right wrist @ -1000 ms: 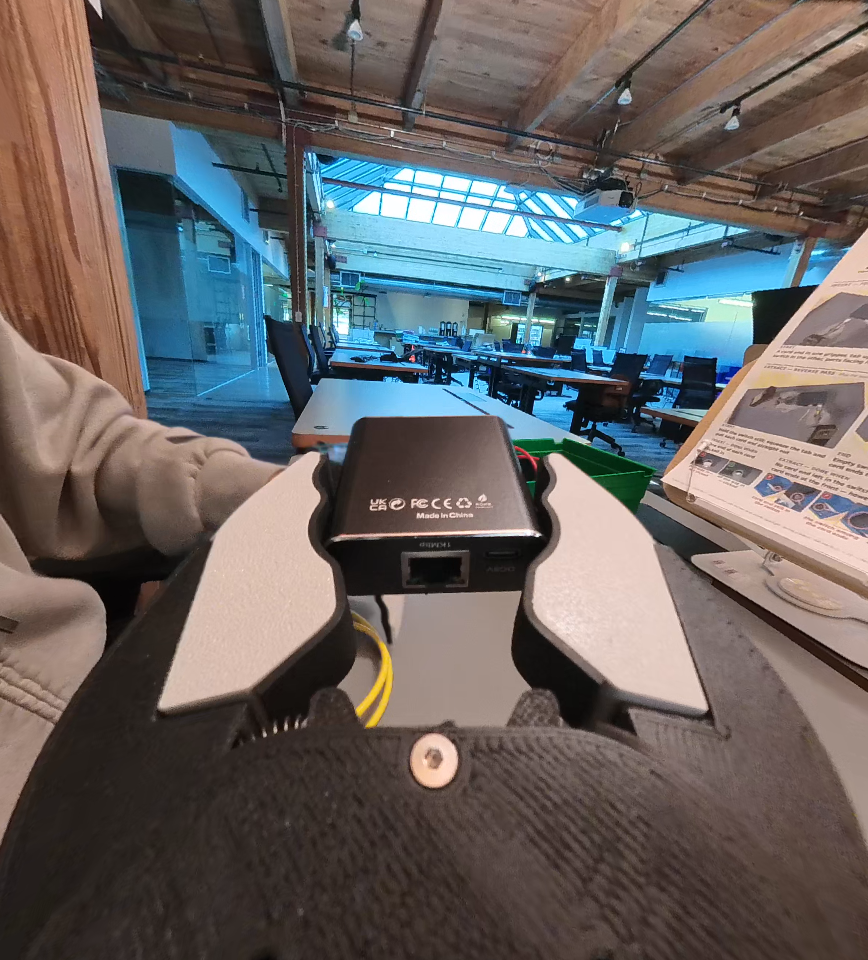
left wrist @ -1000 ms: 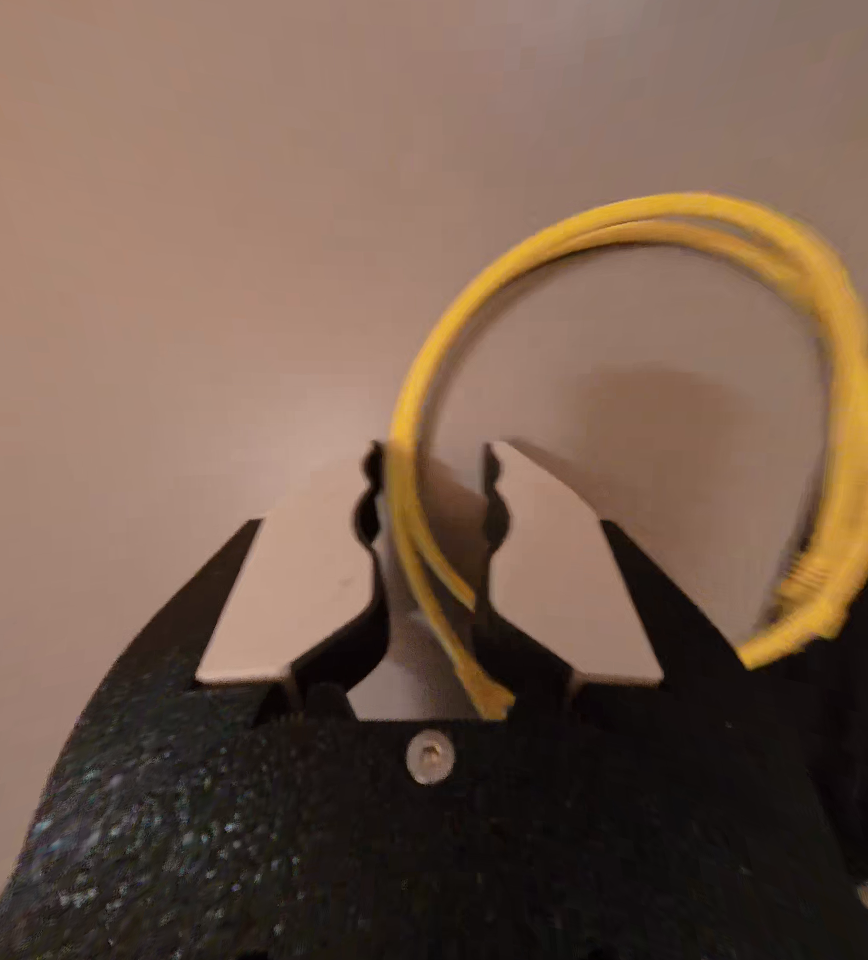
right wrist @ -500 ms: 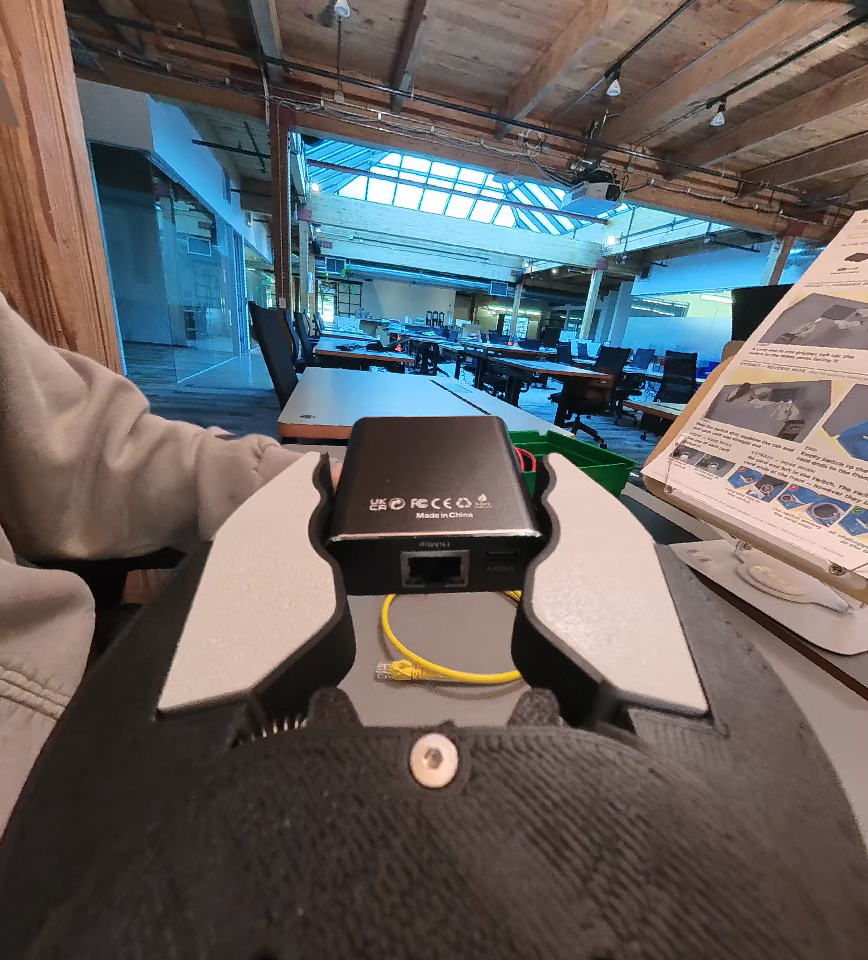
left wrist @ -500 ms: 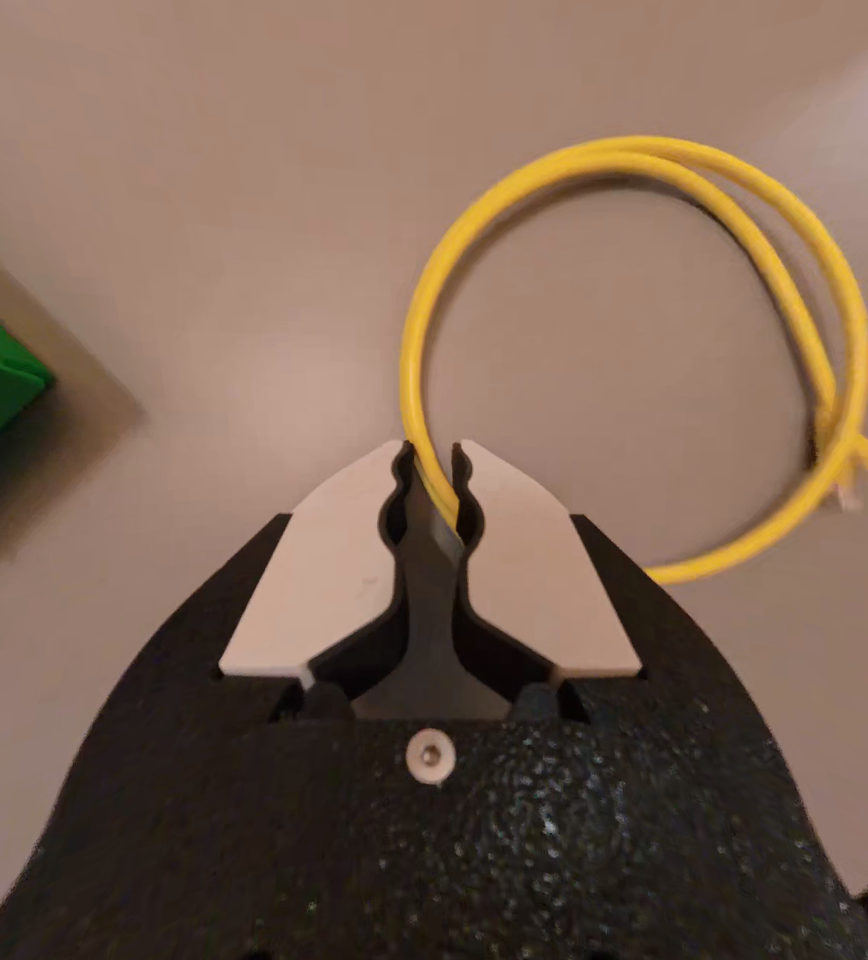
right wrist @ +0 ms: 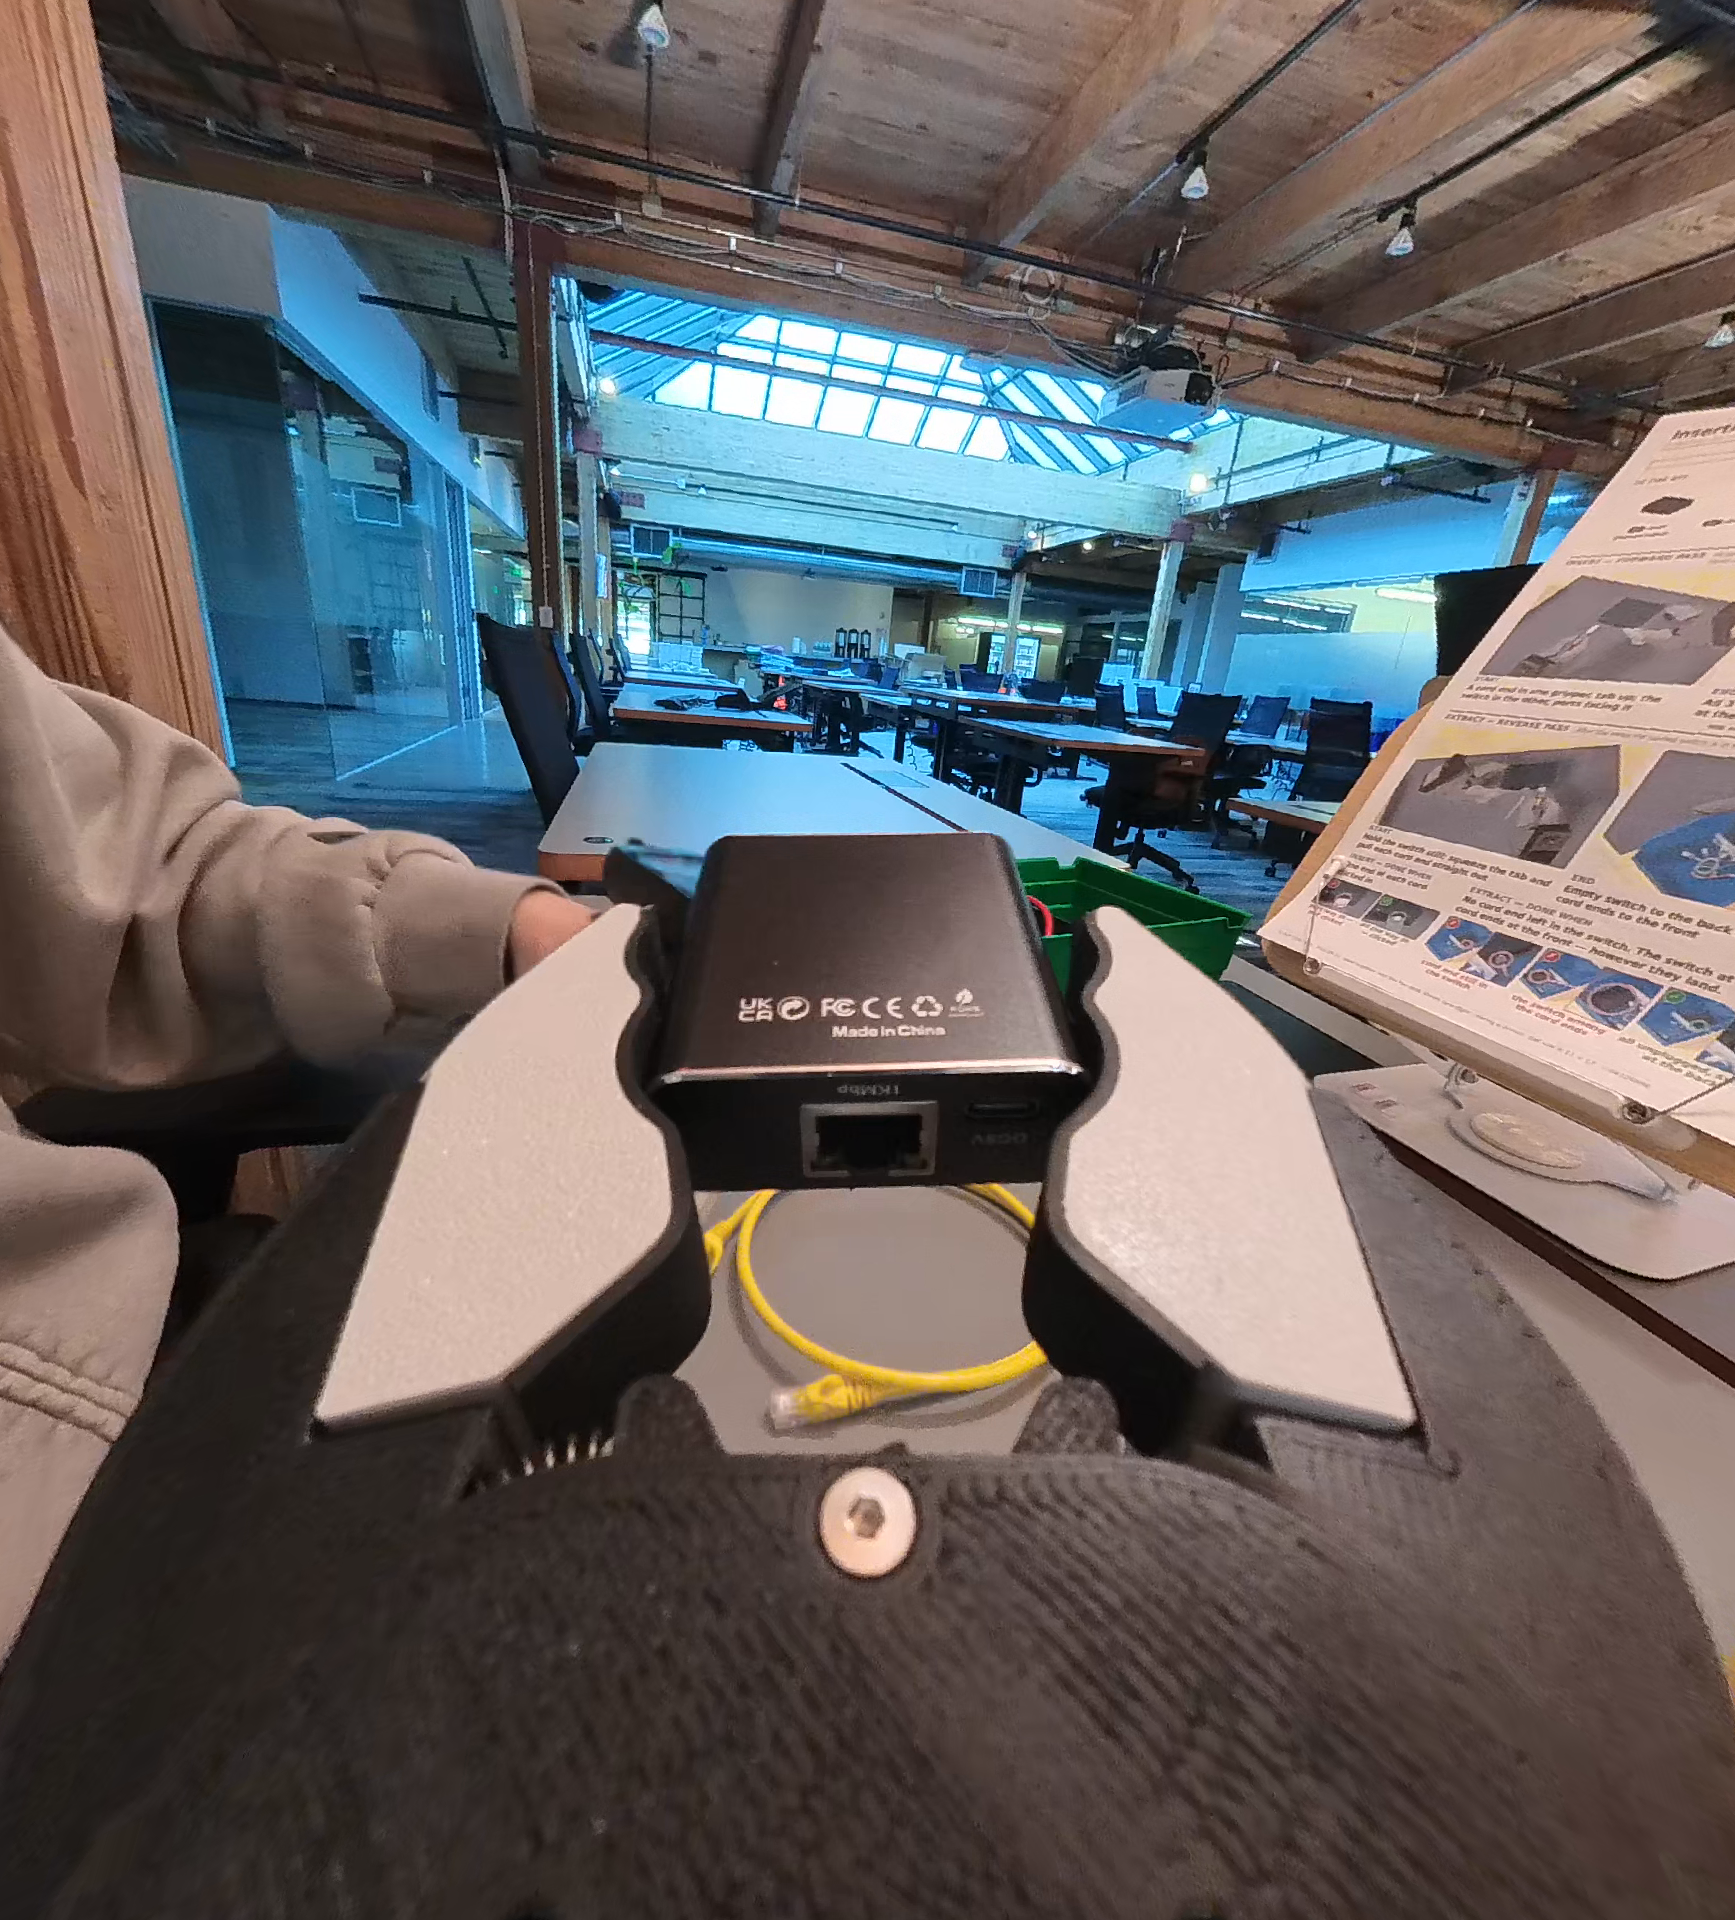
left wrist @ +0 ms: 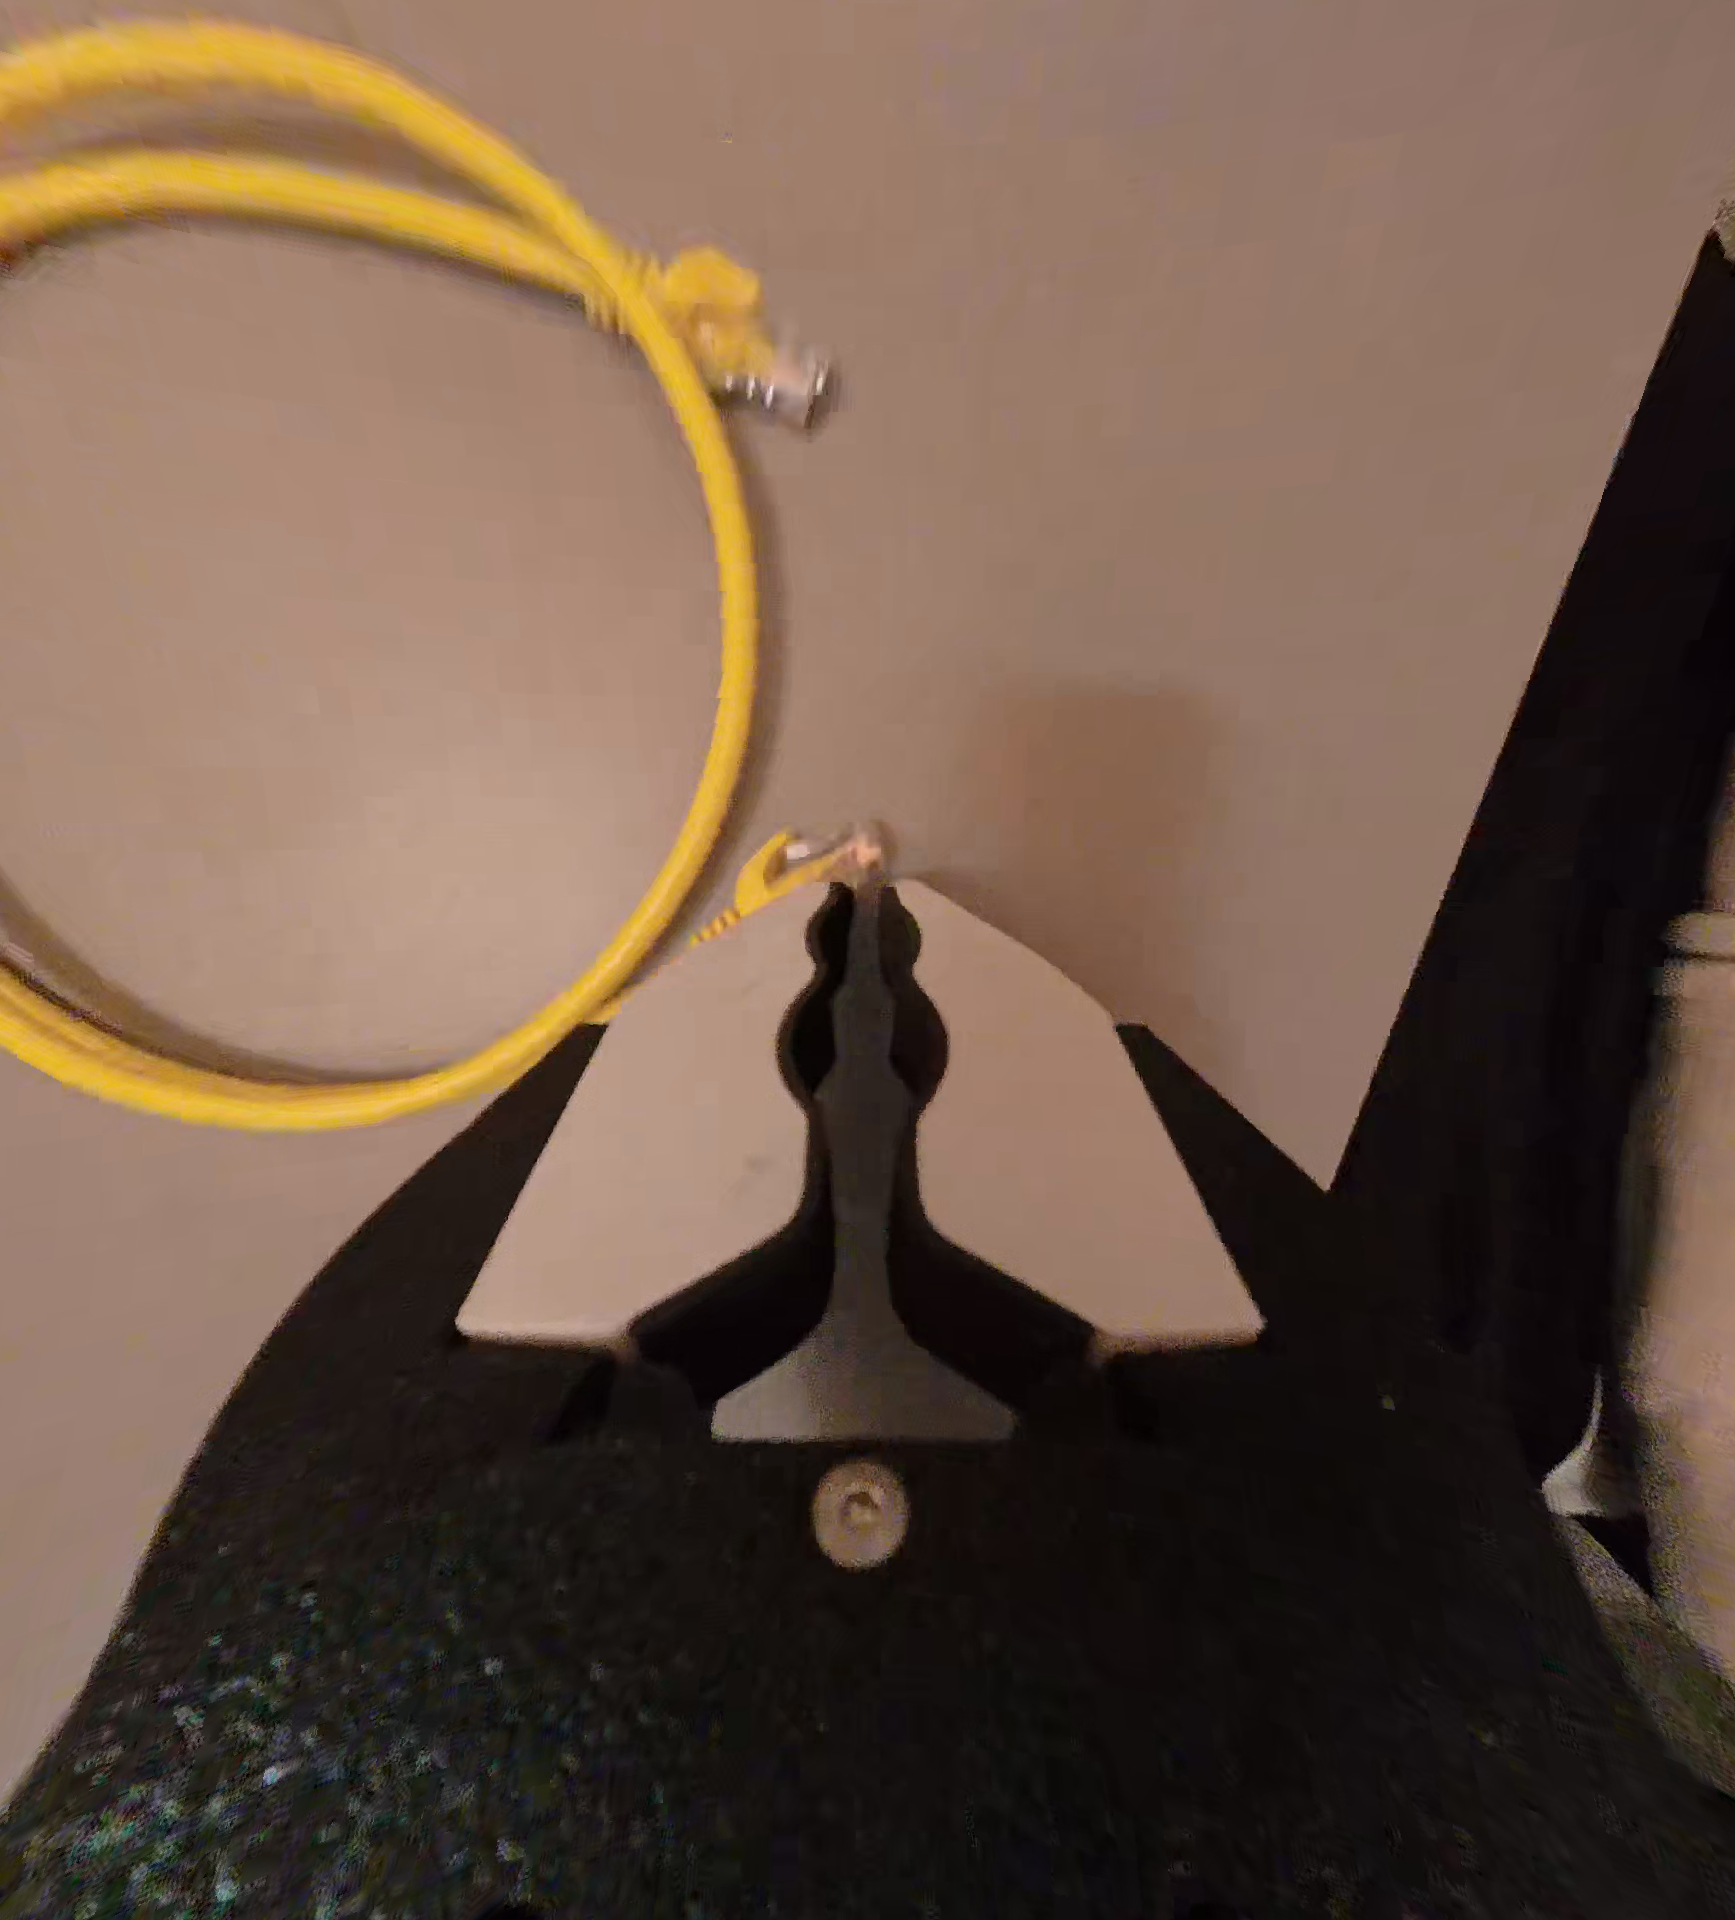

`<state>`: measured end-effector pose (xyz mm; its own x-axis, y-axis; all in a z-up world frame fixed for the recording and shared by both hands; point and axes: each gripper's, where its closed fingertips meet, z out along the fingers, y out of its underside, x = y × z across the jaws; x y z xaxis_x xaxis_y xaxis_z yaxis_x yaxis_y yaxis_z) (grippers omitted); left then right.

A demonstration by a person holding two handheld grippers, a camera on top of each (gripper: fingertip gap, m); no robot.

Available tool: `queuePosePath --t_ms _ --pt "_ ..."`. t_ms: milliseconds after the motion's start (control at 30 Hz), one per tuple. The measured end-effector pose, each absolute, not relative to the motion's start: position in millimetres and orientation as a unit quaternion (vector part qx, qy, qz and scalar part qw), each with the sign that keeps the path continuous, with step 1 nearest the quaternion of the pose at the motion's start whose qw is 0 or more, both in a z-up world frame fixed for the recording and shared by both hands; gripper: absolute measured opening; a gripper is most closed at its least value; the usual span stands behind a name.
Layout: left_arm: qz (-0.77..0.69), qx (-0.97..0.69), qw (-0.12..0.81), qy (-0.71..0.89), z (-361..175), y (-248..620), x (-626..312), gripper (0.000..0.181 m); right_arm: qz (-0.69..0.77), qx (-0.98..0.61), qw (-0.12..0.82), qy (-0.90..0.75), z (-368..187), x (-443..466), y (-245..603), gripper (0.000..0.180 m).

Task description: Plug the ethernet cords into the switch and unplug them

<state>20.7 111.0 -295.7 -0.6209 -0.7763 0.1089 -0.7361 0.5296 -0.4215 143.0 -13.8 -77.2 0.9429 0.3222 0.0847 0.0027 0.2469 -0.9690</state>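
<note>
My left gripper (left wrist: 863, 894) is shut, and the plug (left wrist: 832, 847) of a yellow ethernet cord (left wrist: 728, 582) is pinched at its very tips. The cord coils in a loop to the left over the tan table. Its other plug (left wrist: 749, 353) lies free at the top of the loop. My right gripper (right wrist: 868, 935) is shut on a black switch (right wrist: 863, 935) and holds it level above the table. One port (right wrist: 868, 1138) faces the camera. The yellow cord (right wrist: 842, 1361) also shows on the table under the switch in the right wrist view.
A person's grey sleeve (right wrist: 115, 883) reaches in from the left. A green bin (right wrist: 1154, 914) stands behind the switch. An instruction sheet on a stand (right wrist: 1590, 831) is at the right. The table's dark edge (left wrist: 1569, 831) runs down the right of the left wrist view. About 25 cm separates my left fingertips from my right.
My left gripper has shut on the cord and now grips it at the plug end; the loop now lies to its left. The right gripper still holds the switch, tilted slightly down.
</note>
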Motion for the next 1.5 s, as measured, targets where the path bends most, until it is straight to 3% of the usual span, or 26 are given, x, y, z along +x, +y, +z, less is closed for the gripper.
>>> queuePosePath --t_ms 133,233,400,700,967,1133,1500 --pt "-0.289 -0.365 0.153 0.872 -239 80 85 0.017 0.101 -0.604 0.78 -0.129 -77 147 -17 0.075" --pt "-0.255 -0.231 0.192 0.919 -228 75 124 0.023 0.107 -0.601 0.782 -0.13 -76 147 -18 0.075" --pt "-0.138 -0.062 0.099 0.983 -264 90 153 0.036 0.098 -0.6 0.783 -0.129 -75 150 -24 0.075" --pt "-0.075 0.049 -0.009 0.996 -309 89 152 0.032 0.074 -0.6 0.792 -0.083 -81 186 -50 0.075" --pt "-0.126 -0.105 0.059 0.985 -310 93 137 0.006 0.072 -0.611 0.784 -0.079 -90 191 -45 0.076" --pt "-0.195 -0.258 0.084 0.943 -310 96 117 0.005 0.082 -0.612 0.781 -0.086 -92 183 -35 0.076" --pt "-0.243 -0.326 0.235 0.883 -252 128 125 0.005 0.063 -0.64 0.758 -0.109 -98 164 -9 0.075"
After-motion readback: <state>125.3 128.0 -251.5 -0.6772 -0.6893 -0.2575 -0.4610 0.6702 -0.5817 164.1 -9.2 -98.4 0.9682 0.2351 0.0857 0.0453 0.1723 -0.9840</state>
